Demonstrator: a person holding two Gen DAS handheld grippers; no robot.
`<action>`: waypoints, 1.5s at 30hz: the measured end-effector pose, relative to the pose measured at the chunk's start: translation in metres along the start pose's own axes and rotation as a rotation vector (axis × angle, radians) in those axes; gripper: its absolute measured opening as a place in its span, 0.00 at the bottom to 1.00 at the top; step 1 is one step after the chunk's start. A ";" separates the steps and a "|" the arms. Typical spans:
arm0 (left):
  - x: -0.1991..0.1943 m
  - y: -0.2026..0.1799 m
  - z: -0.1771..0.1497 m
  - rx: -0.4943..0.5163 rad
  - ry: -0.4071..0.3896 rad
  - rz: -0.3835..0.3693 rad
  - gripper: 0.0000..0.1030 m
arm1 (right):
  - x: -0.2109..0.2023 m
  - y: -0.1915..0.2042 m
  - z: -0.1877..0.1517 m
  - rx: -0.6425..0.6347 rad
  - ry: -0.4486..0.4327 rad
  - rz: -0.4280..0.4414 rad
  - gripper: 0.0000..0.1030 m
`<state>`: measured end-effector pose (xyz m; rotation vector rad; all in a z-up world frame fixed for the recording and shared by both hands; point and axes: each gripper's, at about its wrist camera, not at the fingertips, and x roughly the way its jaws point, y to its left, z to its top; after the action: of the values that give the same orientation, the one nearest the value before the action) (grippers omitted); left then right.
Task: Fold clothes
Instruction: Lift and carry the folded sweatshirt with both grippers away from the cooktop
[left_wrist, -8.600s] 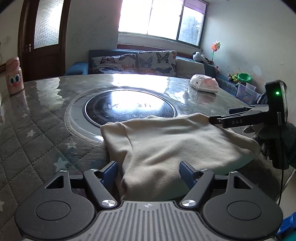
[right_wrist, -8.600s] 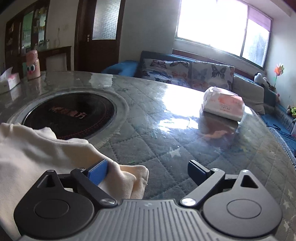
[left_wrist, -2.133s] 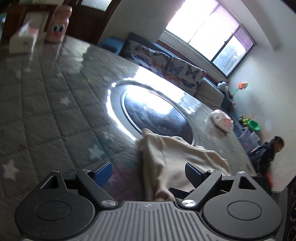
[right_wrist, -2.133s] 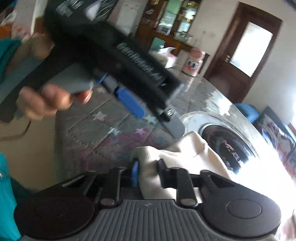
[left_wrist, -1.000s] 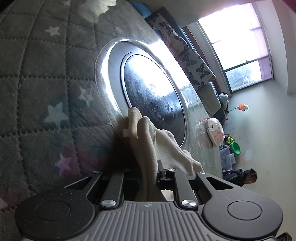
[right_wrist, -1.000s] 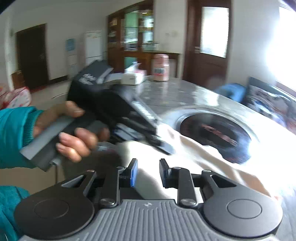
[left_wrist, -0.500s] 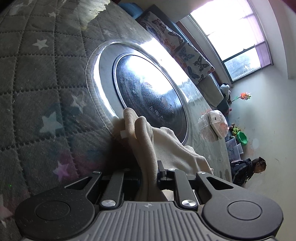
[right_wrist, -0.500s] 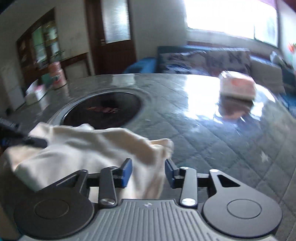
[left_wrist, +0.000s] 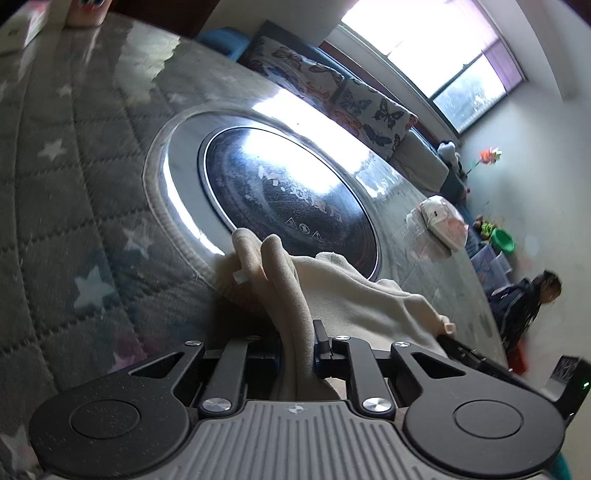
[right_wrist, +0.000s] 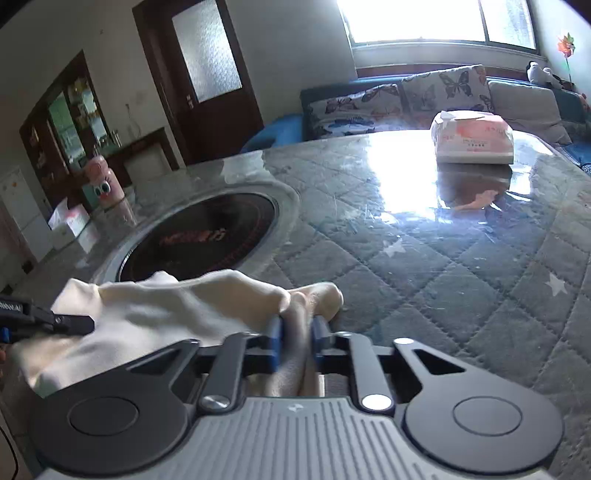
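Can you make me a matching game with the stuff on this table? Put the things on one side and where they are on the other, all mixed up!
Things:
1. cream garment
2. tissue pack
3. pink bottle with cartoon eyes
4. black round cooktop

Places:
A. set into the middle of the table
B. far table edge, near the dark cabinet
C. pinched in both hand-held grippers
D. on the shiny table near the sofa

Pairs: 1-C, 2-D, 3-B, 4-A
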<state>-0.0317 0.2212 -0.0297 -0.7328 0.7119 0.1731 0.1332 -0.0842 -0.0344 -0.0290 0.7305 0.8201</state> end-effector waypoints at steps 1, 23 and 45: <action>-0.001 -0.003 0.001 0.015 -0.003 0.004 0.15 | -0.003 0.002 0.000 -0.003 -0.009 -0.005 0.11; 0.049 -0.123 0.038 0.299 -0.021 -0.085 0.13 | -0.083 -0.029 0.042 -0.070 -0.213 -0.206 0.10; 0.160 -0.214 0.040 0.400 0.124 -0.155 0.13 | -0.082 -0.147 0.051 0.048 -0.163 -0.439 0.10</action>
<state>0.1922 0.0745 0.0055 -0.4146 0.7742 -0.1555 0.2243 -0.2248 0.0170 -0.0757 0.5603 0.3806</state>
